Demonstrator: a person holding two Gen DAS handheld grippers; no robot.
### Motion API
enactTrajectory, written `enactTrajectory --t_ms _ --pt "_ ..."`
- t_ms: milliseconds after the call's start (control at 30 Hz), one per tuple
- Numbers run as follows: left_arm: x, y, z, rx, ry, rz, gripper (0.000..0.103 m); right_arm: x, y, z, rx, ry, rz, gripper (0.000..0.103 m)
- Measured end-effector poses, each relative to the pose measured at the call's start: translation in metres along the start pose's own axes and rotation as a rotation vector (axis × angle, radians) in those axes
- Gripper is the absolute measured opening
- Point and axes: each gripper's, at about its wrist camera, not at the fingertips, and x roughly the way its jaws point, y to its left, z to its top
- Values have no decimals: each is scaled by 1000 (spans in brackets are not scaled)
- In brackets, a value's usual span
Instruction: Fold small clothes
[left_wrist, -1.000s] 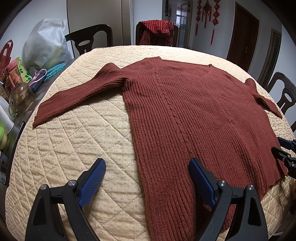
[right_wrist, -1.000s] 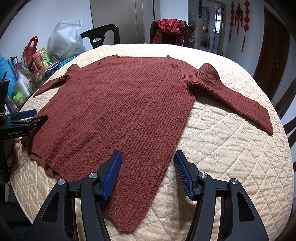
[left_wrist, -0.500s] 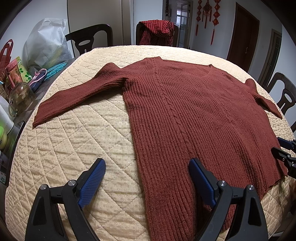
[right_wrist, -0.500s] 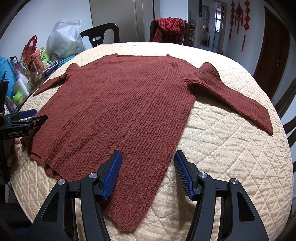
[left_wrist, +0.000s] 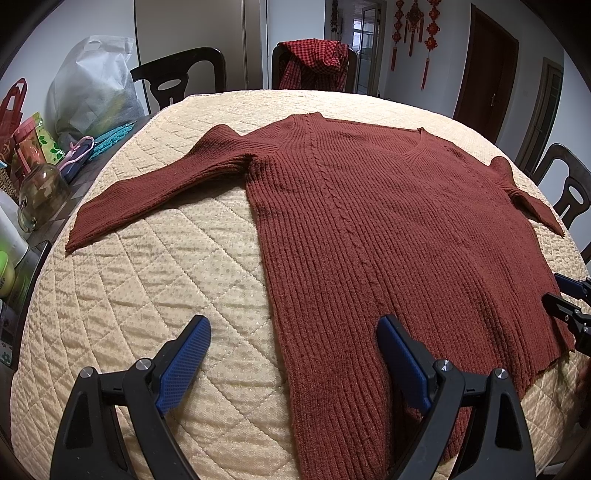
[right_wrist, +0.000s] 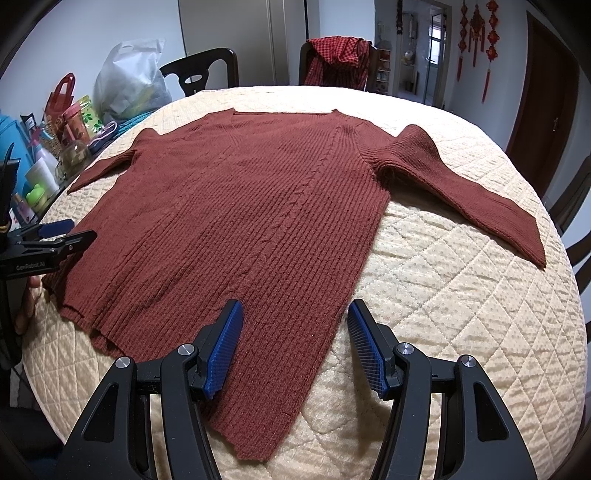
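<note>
The left gripper (left_wrist: 293, 354) has its jaws spread wide and holds nothing. The right gripper (right_wrist: 295, 345) is the same. Both hang over the near hem of the sweater (left_wrist: 369, 229), which lies flat on the table (left_wrist: 147, 280), sleeves out toward 9 and 3 o'clock.

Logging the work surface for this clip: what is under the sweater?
The rust-red knit sweater lies flat on a beige quilted cover that spreads over the table. The table top itself is covered and cannot be seen.

Right tool (right_wrist: 295, 347) gapes above the flat rust sweater's (right_wrist: 240, 206) hem.
</note>
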Motion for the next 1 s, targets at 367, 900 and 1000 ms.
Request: enactTrajectory --t_ms 367,900,1000 --pt "-1 1 -1 1 -1 1 93 -2 1 0 3 8 -10 60" --pt "-3 3 1 -1 6 1 93 -3 1 8 11 37 -12 60" --pt "-3 3 3 0 10 3 93 -4 3 10 5 38 -23 60"
